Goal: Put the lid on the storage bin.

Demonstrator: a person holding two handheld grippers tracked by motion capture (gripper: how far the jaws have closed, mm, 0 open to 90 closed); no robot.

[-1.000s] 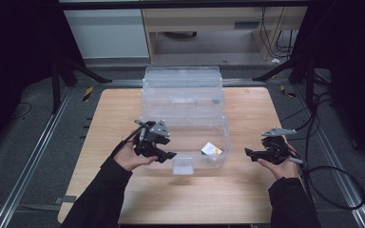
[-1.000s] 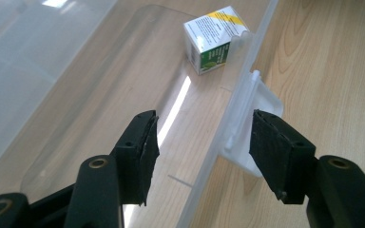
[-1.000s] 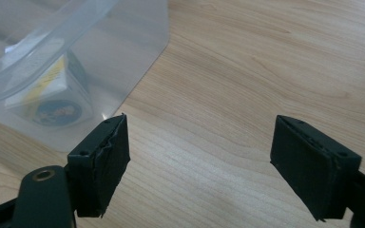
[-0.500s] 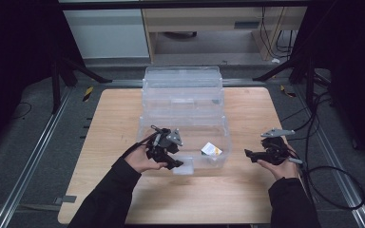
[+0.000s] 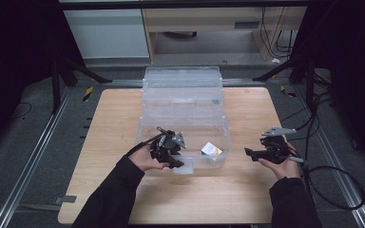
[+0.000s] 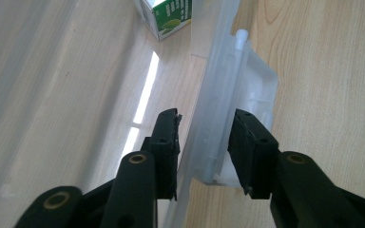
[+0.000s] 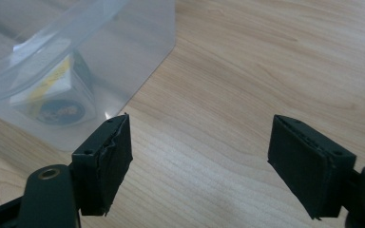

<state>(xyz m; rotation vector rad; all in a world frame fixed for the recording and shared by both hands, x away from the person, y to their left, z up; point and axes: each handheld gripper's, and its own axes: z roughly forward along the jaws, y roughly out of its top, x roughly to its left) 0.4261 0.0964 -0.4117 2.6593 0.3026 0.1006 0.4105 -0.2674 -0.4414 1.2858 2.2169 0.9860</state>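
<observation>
A clear plastic box stands at the table's near middle with a small carton inside. My left gripper is at the box's front wall. In the left gripper view its jaws straddle that wall and the front latch and are drawn in close on both sides; the green-and-white carton lies beyond. My right gripper hovers to the right of the box, apart from it. Its jaws stand wide open over bare wood, with the box corner and the carton ahead on the left.
Two more clear boxes stand in a row behind the near one. The wooden table has bare room on both sides. Cables trail off the right edge; tripod legs stand beyond the table.
My left gripper has moved right and slightly nearer, from the box's left front corner to the front latch. The right gripper has stayed in place.
</observation>
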